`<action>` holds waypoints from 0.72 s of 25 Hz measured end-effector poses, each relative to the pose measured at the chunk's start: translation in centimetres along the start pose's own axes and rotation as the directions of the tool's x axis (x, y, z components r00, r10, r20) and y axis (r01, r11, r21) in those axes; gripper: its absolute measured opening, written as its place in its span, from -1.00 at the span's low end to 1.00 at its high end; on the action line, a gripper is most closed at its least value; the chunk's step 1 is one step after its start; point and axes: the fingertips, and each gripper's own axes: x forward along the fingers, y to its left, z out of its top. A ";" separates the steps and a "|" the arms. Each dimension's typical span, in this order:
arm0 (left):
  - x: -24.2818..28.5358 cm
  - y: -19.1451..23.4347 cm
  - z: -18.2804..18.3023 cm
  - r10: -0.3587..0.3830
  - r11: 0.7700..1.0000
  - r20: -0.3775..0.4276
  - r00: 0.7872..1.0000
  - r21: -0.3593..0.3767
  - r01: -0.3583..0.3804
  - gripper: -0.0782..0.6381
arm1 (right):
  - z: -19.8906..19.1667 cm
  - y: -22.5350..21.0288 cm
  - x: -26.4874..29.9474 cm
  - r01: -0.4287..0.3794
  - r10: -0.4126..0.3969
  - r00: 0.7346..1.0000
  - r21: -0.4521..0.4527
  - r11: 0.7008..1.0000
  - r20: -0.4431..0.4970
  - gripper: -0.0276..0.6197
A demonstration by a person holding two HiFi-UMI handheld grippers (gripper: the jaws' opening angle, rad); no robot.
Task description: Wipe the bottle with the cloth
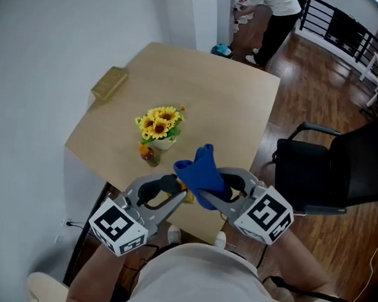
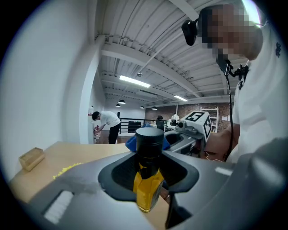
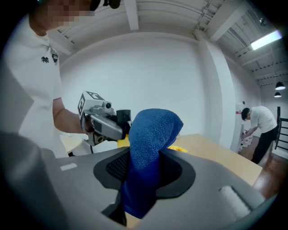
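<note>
**Desk:** Where's the bottle?

**Me:** Off the table, up in front of me. The bottle, yellow with a black cap, stands upright in my left gripper. Its jaws are clenched on the body just below the cap.

**Desk:** And the cloth?

**Me:** The blue cloth is pinched in my right gripper, bunched above the jaws and hanging below them. It sits just beside the bottle, showing behind the cap in the left gripper view. I can't tell whether they touch.

**Desk:** Which step is this?

**Me:** I'd call it the start of the wipe. Both things are in hand and brought together over the near edge of the table.

**Desk:** Next move?

**Me:** I'd press the bunched part against the bottle's side and rub along it. The left grip needs to be firm so the bottle doesn't twist out.

**Desk:** Anything in the way?

**Me:** The flowers stand on the table ahead, apart from both grippers. The chair is off to my right.
</note>
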 end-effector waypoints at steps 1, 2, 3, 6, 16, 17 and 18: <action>-0.2 -0.1 -0.1 -0.009 1.000 0.002 1.000 0.000 0.009 -0.36 | 0.4 0.4 0.5 -0.010 0.010 1.000 -0.004 1.000 0.001 -0.45; -0.4 0.0 -0.2 -0.015 1.000 0.006 1.000 -0.004 0.015 -0.36 | 0.2 0.5 1.1 -0.013 0.013 1.000 0.009 1.000 0.001 -0.45; -0.7 0.0 -0.3 -0.019 1.000 0.010 1.000 -0.008 0.019 -0.36 | -0.4 0.4 1.7 -0.013 0.013 1.000 0.035 0.999 -0.001 -0.45; -1.5 0.4 -0.3 -0.027 0.999 0.029 0.999 -0.027 0.028 -0.36 | -4.2 0.0 3.2 -0.008 0.015 0.998 0.130 0.992 -0.057 -0.45; -3.3 2.1 0.2 -0.053 0.998 0.055 0.997 -0.034 0.055 -0.36 | -13.7 -0.2 5.2 0.077 -0.014 0.974 0.272 0.959 -0.227 -0.45; -3.4 2.1 0.0 -0.060 0.998 0.049 0.997 -0.030 0.062 -0.36 | -12.2 -0.8 4.7 0.090 -0.039 0.979 0.252 0.964 -0.201 -0.45; -3.5 2.0 -0.2 -0.071 0.997 0.041 0.997 -0.026 0.072 -0.36 | -10.1 -1.3 4.3 0.097 -0.060 0.984 0.218 0.971 -0.169 -0.45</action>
